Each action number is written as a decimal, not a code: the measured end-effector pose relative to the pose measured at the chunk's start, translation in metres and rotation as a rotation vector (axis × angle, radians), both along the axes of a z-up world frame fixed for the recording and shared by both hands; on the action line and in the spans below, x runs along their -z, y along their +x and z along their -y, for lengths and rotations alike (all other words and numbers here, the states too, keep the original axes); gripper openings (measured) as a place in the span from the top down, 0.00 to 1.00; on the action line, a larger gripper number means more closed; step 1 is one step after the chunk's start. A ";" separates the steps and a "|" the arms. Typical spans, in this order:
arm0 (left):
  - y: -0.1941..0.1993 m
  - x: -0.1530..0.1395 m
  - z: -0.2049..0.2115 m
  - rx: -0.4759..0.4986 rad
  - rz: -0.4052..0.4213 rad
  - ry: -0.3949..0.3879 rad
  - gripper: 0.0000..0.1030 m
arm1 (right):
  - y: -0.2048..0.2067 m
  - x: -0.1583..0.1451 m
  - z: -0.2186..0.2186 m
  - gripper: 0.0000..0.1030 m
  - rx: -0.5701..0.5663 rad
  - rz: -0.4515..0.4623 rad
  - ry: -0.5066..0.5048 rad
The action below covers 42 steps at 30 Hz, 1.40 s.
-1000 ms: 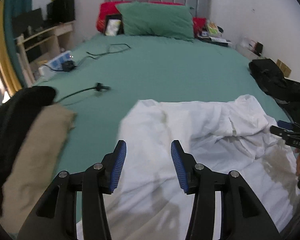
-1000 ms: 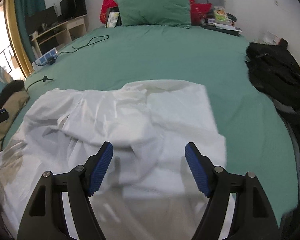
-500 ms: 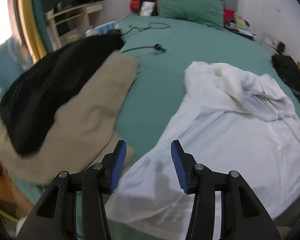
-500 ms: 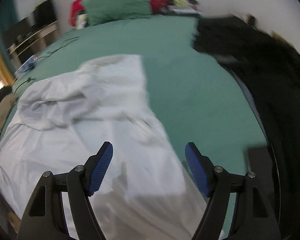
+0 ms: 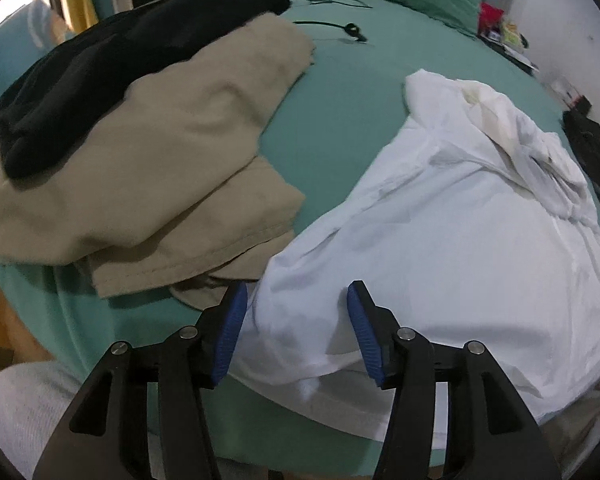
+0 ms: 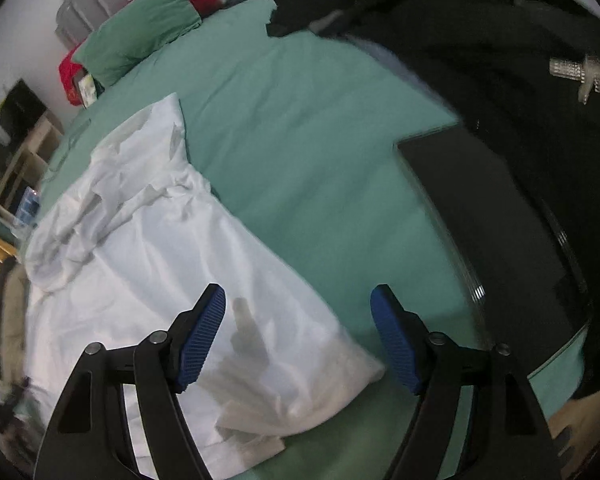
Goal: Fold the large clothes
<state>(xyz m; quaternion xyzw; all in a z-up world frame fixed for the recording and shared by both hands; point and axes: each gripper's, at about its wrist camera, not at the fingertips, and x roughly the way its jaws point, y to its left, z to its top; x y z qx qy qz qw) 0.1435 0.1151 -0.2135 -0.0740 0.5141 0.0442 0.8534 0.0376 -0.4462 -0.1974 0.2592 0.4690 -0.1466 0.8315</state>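
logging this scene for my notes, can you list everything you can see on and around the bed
white garment: 1, white, spread rumpled on the near part of the bed
beige clothes: 1 folded stack, beige, left of the white garment
black garment: 1, black, lying on the beige clothes
bed sheet: 1, green, covering the bed
pillow: 1, green, at the headboard
red cushion: 1, red, behind the pillow
cable: 1, black, on the sheet beyond the beige clothes
dark clothes pile: 1, black, right side of the bed
shelf unit: 1, pale wood, by the bed's left side
left tongs: 1, black with blue pads, open over the white garment's near left edge
right tongs: 1, black with blue pads, open over its near right corner
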 end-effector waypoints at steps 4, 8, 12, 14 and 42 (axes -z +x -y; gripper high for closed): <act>-0.001 0.003 0.001 -0.013 -0.008 0.008 0.43 | -0.007 0.002 -0.008 0.22 -0.020 0.006 -0.001; -0.003 0.004 0.011 0.006 -0.031 -0.016 0.33 | -0.015 0.005 -0.038 0.22 -0.091 -0.003 -0.033; -0.005 0.008 0.026 0.026 -0.031 0.030 0.32 | -0.012 0.010 -0.070 0.46 -0.189 -0.045 -0.139; -0.004 0.008 0.027 0.027 -0.035 0.036 0.32 | -0.009 0.010 -0.077 0.86 -0.222 -0.040 -0.143; -0.055 -0.094 0.023 0.156 0.156 -0.086 0.97 | -0.048 -0.063 -0.078 0.96 -0.142 0.247 -0.115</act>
